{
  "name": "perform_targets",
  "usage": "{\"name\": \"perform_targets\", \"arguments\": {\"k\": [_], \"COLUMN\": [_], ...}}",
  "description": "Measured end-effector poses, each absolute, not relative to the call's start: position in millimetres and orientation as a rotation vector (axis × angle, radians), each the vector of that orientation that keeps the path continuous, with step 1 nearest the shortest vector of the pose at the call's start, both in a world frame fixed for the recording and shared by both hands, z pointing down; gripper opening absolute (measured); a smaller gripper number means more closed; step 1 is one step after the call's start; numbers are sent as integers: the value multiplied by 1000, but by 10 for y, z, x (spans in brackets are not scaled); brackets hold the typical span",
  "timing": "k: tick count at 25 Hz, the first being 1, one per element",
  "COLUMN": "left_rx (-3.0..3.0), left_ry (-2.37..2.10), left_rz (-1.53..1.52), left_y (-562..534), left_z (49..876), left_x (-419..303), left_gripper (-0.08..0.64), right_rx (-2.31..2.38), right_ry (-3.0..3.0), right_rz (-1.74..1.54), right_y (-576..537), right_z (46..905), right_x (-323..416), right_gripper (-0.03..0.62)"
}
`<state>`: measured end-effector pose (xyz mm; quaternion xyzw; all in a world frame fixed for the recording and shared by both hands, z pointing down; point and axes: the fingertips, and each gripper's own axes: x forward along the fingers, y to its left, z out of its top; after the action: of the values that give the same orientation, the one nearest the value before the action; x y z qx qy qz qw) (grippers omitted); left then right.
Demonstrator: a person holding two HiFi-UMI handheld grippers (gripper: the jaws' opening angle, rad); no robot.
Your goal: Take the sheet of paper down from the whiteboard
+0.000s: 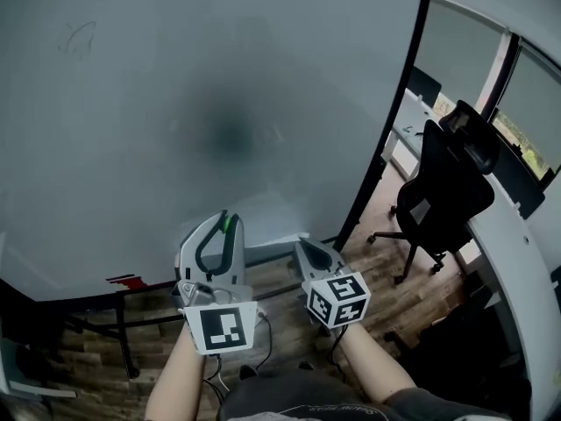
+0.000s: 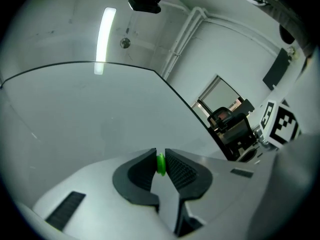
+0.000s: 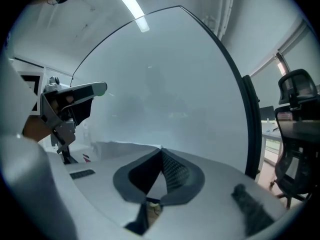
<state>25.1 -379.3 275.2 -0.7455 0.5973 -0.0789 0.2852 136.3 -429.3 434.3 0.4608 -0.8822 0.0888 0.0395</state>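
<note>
A big grey whiteboard [image 1: 219, 103] was seen on the far side, filling most of the head view. Two grippers were held low in front of it, side by side and close together.

The left gripper [image 2: 160, 152] was held on the left. Its jaws were set narrow, and a small round green magnet [image 2: 160, 165] was squeezed between the dark pads. Whether the magnet touched the board could not be told.

The right gripper [image 3: 161, 150] was held on the right. Its jaws were pressed tight together, and the edge of the sheet of paper [image 3: 122, 148] seemed to be pinched at their tips. The sheet was seen as a pale strip going left from those tips. It was low down against the whiteboard, between the two grippers. Whether it was stuck to the board could not be told.

A small red thing [image 1: 127, 281] was seen by the bottom edge of the board, to the left of the grippers. A black office chair [image 1: 443, 191] was stood on the wooden floor [image 1: 386, 261] to the right, next to a white desk [image 1: 517, 253]. A long ceiling light [image 2: 104, 34] was seen lit above the board.
</note>
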Motion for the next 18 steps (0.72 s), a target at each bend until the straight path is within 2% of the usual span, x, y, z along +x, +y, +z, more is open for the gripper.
{"name": "perform_targets", "arguments": {"k": [10,18], "left_rx": [-2243,-2238], "left_ry": [1683,1842], "left_rz": [-105,-129], "left_y": [-3534,-2953], "left_z": [3470,3642], "left_x": [-214,-293], "left_gripper": [63,63], "right_rx": [1509,1441], "right_ry": [-2588,-2637], "right_rz": [270,287], "right_y": [-3940,-3466], "right_z": [4587,4622], "right_x": [1226,1273], "right_gripper": [20,20]}}
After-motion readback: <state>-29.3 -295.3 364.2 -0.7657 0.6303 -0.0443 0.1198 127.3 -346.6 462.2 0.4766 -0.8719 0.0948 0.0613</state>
